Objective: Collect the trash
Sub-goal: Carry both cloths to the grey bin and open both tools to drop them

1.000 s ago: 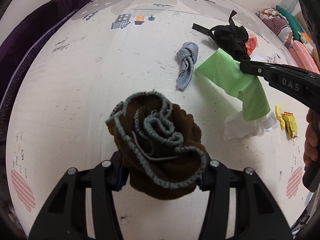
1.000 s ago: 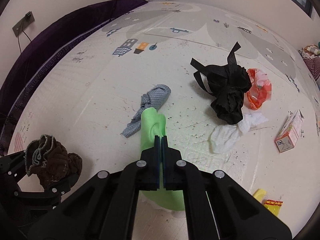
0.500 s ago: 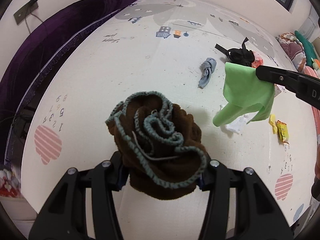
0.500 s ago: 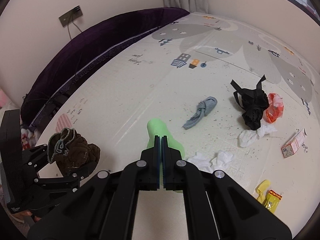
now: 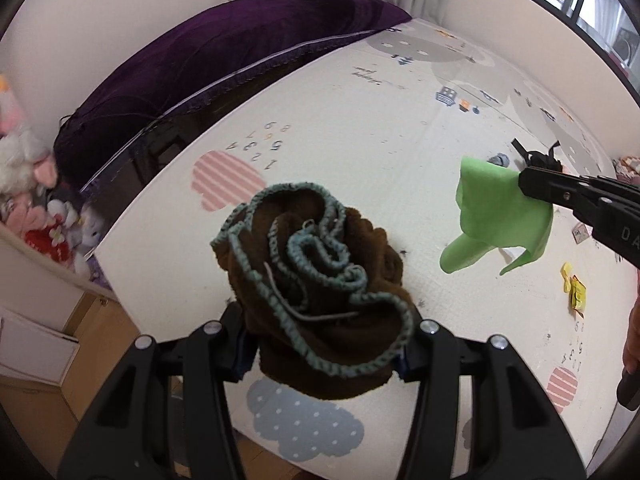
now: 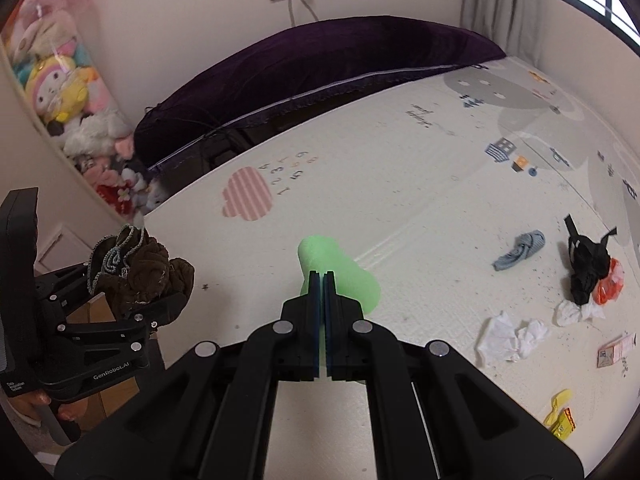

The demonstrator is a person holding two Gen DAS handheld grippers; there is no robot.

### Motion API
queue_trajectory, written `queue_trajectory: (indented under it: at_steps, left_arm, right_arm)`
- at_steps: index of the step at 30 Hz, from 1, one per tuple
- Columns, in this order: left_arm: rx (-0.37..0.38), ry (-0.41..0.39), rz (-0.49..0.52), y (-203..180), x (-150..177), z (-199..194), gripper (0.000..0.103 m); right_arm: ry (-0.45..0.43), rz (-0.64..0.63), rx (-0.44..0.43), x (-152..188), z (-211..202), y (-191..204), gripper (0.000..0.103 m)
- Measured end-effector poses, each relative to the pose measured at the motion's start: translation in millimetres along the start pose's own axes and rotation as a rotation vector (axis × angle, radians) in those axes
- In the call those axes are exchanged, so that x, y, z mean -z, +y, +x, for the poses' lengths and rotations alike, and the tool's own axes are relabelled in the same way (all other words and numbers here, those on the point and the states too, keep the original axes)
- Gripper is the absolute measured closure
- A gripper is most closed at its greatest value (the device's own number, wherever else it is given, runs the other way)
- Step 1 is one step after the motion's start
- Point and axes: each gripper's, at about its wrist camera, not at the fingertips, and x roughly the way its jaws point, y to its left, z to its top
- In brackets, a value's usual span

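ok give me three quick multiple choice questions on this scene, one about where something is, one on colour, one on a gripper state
1. Where is the blue-grey knotted cloth?
A. on the play mat
B. in the left gripper
C. on the purple cushion

2. What colour is the cloth in the right gripper?
A. red
B. bright green
C. white

3. How is the left gripper?
A. open and empty
B. out of view
C. closed on a brown cloth

Answers:
1. A, it lies on the play mat near the black fabric.
2. B, the green cloth hangs from its shut fingers.
3. C, the brown cloth is bunched between its fingers.
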Motion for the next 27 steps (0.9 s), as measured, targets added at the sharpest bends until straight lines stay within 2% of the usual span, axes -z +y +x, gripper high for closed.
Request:
queue_trajectory:
  at_steps: [8,16,21,27]
  left_arm:
    - [-0.131,-0.034,-0.185,101.2,77.0,-65.8,0.052]
    - [-0.283,-0.038,-0.405,192.7,169.0,-130.4,0.052]
    - [-0.340,-0.036,-0.529,231.1,223.0,-154.3,0.052]
    - [-0.406,-0.021,-0.675,258.3,281.9,-154.3,0.051]
  right_arm:
    - [-0.003,-0.184,-0.124,7.0,-0.4,136.7,0.102]
    - [0.067,-0.398,-0.311,47.0,-0.4,280.9,0.102]
    - [0.129,-0.519,-0.418,76.2,13.8,354.9,0.102]
    - [0.222,-0.661,-0.518,116.4,59.4,425.0,0.102]
